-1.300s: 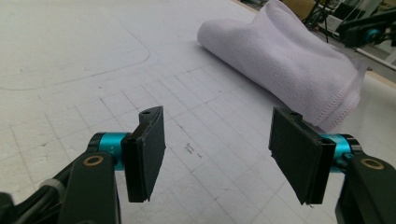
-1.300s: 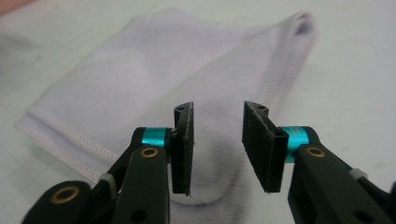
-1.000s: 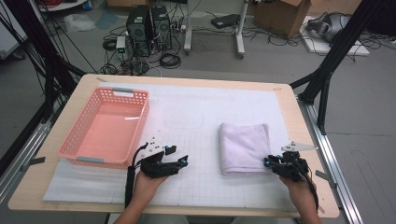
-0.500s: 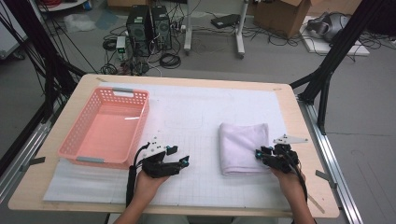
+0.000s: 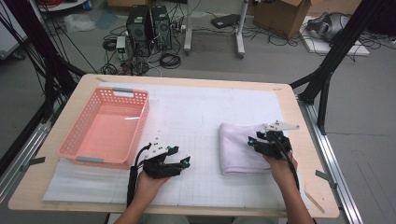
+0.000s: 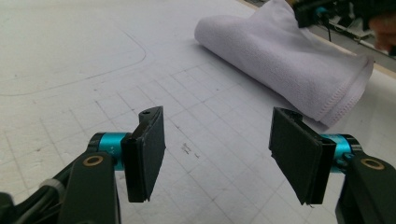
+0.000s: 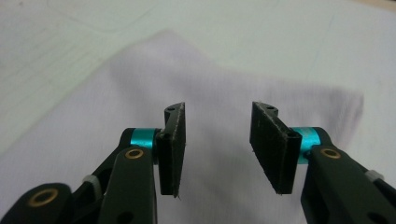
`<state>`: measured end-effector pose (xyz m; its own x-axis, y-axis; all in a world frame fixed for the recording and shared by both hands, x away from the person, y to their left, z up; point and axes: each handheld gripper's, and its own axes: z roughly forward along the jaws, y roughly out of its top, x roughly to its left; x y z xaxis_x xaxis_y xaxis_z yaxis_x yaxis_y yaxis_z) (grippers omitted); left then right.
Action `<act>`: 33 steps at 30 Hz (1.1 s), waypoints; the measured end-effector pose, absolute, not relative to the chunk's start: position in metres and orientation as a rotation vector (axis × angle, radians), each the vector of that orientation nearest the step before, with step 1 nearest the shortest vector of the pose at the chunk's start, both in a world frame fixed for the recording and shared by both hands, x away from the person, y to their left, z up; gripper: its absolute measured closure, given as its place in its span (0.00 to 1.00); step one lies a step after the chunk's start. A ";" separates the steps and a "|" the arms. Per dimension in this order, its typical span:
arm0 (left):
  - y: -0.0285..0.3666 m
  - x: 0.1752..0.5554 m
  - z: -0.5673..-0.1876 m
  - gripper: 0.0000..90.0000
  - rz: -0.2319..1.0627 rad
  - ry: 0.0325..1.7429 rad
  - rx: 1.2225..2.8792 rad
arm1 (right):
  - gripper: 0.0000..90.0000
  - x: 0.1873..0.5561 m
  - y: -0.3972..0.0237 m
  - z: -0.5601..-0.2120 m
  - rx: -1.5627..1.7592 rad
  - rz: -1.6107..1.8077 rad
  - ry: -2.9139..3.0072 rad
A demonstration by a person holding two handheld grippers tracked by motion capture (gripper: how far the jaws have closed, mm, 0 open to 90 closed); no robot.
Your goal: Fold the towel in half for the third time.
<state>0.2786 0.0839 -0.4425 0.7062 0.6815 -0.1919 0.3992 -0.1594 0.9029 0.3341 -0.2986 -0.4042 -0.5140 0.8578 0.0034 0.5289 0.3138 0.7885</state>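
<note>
A folded white towel [image 5: 243, 148] lies on the right half of the desk [image 5: 196, 109], well apart from the pink basket [image 5: 105, 128] at the left. The right gripper [image 5: 254, 141] hangs over the towel's right side, its jaws having just been opening; the fingers [image 7: 173, 140] stand apart with only towel surface below them, nothing pinched. The left gripper [image 5: 186, 162] rests near the desk's near edge, fingers [image 6: 148, 144] apart and empty, looking toward the towel's near end. To grip well, I judge the right fingers should straddle one edge or fold of the towel, sink into the cloth, and catch all layers before closing.
</note>
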 end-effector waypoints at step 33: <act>0.086 0.281 -0.445 0.41 0.305 0.876 1.796 | 0.66 0.410 -0.244 -0.412 1.134 1.074 2.256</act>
